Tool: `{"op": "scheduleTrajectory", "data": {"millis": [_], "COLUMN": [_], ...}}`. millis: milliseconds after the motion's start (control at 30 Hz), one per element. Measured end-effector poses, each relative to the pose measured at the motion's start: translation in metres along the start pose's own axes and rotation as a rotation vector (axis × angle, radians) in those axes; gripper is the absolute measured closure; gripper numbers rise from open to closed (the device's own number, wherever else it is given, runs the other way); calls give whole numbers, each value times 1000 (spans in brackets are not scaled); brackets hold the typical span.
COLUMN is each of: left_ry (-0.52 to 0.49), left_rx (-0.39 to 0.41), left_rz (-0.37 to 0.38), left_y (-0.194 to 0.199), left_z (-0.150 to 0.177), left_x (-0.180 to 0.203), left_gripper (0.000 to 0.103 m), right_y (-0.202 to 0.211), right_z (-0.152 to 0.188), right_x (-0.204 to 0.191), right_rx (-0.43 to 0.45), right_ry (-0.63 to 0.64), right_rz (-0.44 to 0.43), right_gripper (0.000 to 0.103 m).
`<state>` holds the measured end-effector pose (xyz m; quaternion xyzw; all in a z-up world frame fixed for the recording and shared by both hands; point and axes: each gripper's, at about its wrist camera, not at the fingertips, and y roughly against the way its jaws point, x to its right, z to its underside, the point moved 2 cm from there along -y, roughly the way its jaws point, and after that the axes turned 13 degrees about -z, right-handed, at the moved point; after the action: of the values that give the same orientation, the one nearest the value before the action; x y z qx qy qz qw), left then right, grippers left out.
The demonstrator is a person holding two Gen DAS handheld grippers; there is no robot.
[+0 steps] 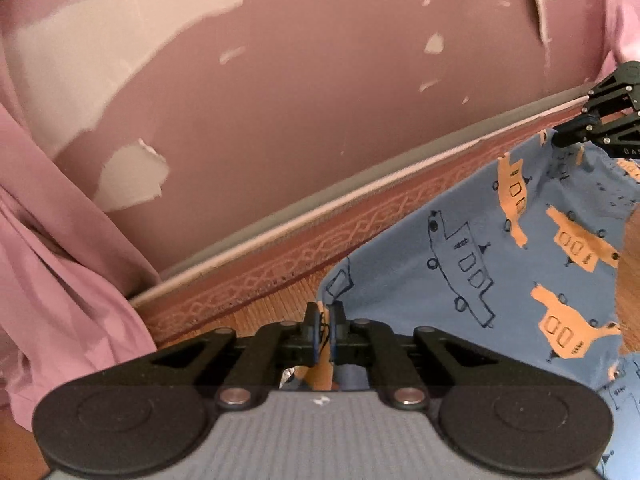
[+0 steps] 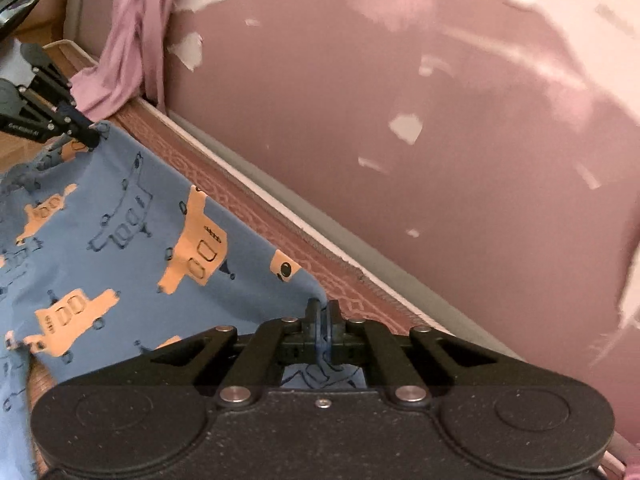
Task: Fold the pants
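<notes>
The pants [image 1: 500, 248] are blue cloth printed with orange and outlined vehicles, held up stretched between both grippers above a woven mat. My left gripper [image 1: 325, 320] is shut on one corner of the cloth edge. My right gripper [image 2: 323, 316] is shut on the opposite corner of the pants [image 2: 132, 240]. In the left wrist view the right gripper [image 1: 568, 136] shows at the far right, pinching the cloth. The left gripper [image 2: 86, 134] appears at the upper left of the right wrist view, also pinching the edge. The lower part of the pants hangs out of sight.
A pink wall [image 1: 320, 100] with peeling paint patches stands close ahead. A pink curtain [image 1: 60, 260] hangs at the left, the same curtain [image 2: 128, 40] showing in the right wrist view. A patterned mat border [image 1: 280, 264] and pale baseboard run along the wall.
</notes>
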<state>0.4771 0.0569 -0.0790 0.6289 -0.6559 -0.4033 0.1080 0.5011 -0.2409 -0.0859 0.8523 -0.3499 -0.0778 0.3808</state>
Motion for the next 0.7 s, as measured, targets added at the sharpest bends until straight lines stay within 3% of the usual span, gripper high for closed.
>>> {"op": "scheduleTrajectory", "data": {"millis": [300,467,700], "left_ry": [-92,-159,-235], "left_rx": [181,228,257], "left_rz": [-53,-52,-52], "left_y": [79,117,162], "left_z": [33,56,115], "left_x": [22,36,55], "left_gripper": [97,97,97], "right_y": [89,132,171], "right_z": [32,61,99], "right_x": [-68,-119,-204], "right_rx": [144,160,115], "right_ry": [59,91,133], "right_rz": [88,103,137], "right_gripper": [102,102,102]}}
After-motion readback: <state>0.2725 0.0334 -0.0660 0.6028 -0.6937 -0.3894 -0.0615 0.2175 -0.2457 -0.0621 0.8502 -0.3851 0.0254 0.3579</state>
